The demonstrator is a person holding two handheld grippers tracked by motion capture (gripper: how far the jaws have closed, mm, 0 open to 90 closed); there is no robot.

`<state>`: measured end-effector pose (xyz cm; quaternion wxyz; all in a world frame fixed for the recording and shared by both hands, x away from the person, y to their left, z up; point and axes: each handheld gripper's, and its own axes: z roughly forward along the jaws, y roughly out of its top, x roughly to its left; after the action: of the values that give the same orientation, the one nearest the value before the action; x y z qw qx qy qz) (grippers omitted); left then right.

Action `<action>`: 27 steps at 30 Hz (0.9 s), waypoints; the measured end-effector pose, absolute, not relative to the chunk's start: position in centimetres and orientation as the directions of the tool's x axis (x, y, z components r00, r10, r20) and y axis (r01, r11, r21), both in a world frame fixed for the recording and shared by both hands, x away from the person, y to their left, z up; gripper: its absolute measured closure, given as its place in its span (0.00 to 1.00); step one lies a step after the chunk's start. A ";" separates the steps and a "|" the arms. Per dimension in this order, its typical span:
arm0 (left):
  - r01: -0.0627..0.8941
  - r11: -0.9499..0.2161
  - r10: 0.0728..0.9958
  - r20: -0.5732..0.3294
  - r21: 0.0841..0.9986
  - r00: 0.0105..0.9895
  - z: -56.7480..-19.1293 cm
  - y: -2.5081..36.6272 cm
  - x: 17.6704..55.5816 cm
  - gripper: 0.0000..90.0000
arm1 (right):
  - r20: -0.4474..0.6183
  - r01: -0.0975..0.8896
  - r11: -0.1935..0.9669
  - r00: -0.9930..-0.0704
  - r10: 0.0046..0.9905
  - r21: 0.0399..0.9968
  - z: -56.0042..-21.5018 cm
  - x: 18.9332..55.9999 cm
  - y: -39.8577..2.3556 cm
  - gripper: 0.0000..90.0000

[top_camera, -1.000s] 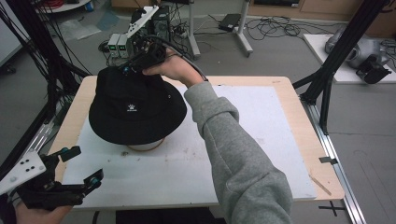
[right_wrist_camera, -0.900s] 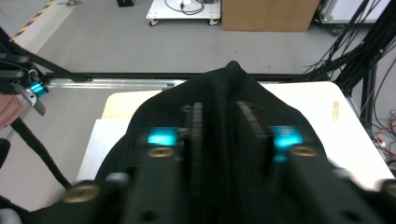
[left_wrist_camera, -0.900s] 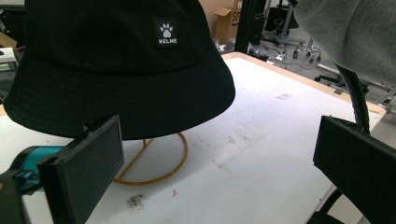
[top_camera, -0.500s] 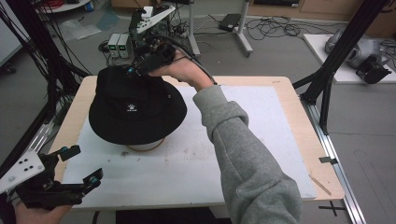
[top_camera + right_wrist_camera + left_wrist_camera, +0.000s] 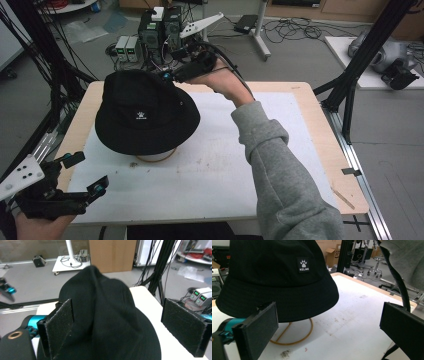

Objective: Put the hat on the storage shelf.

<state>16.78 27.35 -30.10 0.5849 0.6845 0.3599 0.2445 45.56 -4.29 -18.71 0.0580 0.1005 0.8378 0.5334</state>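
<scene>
Right gripper (image 5: pixel 167 76) sits right behind the black hat (image 5: pixel 142 112), jaws just opened, nothing pinched; left gripper (image 5: pixel 85 172) is open too.

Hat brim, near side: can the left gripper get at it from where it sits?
Probably yes: the left gripper is open and aimed at the hat, with bare mat between them.
</scene>
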 end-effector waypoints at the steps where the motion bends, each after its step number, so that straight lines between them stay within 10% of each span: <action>1: 0.207 -0.057 0.778 -0.087 0.977 0.622 -30.1 27.3 16.8 0.02 | 0.011 0.108 0.416 -0.974 0.228 0.903 -18.8 45.5 -4.6 0.12; 27: 0.216 -0.066 0.759 -0.091 0.974 0.645 -30.2 26.5 18.4 0.02 | 0.010 0.140 0.395 -0.950 0.313 0.908 -21.5 41.2 -16.4 0.12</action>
<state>18.35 26.45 -30.24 0.5858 0.6922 0.3520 0.2319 41.23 -16.45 -21.51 0.0813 0.1362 0.8312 0.5329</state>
